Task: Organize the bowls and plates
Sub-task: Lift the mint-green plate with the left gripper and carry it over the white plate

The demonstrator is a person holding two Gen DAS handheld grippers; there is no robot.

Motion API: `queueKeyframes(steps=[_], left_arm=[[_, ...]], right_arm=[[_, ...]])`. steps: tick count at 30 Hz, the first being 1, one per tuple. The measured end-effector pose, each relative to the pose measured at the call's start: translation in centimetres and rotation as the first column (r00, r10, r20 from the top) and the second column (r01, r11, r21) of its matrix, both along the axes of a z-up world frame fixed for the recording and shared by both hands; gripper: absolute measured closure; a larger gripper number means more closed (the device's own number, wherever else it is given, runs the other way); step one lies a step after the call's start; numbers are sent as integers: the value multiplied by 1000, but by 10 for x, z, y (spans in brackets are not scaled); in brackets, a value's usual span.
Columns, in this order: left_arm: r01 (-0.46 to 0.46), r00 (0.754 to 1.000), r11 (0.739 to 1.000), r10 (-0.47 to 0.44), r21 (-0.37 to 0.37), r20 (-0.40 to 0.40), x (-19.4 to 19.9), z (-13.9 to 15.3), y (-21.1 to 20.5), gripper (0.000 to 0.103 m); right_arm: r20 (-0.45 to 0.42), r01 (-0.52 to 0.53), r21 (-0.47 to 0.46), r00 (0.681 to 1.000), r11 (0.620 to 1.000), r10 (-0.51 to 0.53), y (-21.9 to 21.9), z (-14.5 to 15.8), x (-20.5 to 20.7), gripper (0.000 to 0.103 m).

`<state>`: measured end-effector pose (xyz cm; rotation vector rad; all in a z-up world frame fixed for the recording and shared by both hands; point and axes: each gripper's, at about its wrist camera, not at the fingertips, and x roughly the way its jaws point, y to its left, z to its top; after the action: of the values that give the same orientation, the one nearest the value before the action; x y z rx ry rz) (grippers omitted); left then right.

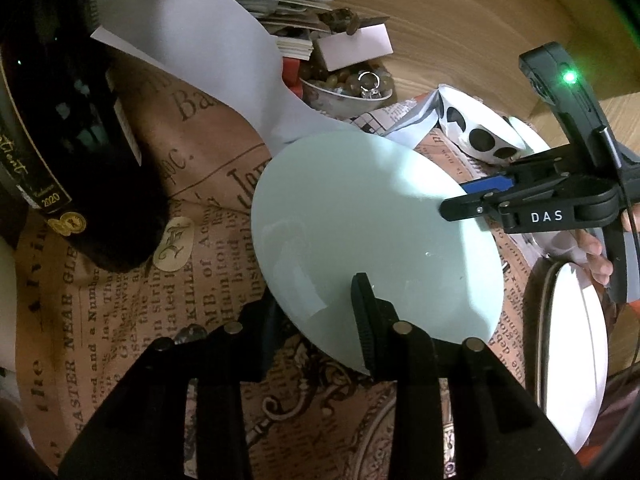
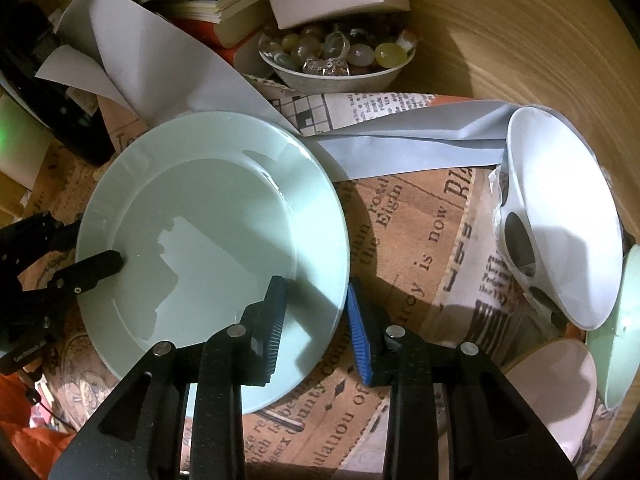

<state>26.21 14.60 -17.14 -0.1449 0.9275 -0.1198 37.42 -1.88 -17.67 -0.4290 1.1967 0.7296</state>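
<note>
A pale green plate hangs tilted a little above the newspaper-print tablecloth, and both grippers hold it. My left gripper is shut on its near rim: one black finger lies on top, the other goes under the edge. In the right wrist view the plate fills the left half. My right gripper is shut on the opposite rim, with one pad on the plate's face and the blue pad outside the edge. The left gripper shows at that view's left edge, and the right gripper in the left wrist view.
A white bowl with black dots lies tipped at the right, beside a pinkish bowl and a green bowl. A white plate sits lower right. A bowl of stones, books, white paper and a dark bottle crowd the back.
</note>
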Motion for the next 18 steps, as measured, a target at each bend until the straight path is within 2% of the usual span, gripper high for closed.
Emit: queueKeyframes(steps=[5, 11, 18], left_arm=[[-15, 1000, 1000, 15, -7, -4, -4, 1, 1, 69], [-45, 999, 999, 45, -14, -1, -14, 7, 6, 69], [-51, 997, 999, 52, -20, 56, -33, 26, 5, 70]], right_arm=[[27, 22, 12, 999, 1000, -22, -4, 1, -8, 79], [42, 27, 71, 999, 997, -30, -14, 15, -25, 82], [95, 44, 155, 994, 987, -59, -29, 41, -49, 82]])
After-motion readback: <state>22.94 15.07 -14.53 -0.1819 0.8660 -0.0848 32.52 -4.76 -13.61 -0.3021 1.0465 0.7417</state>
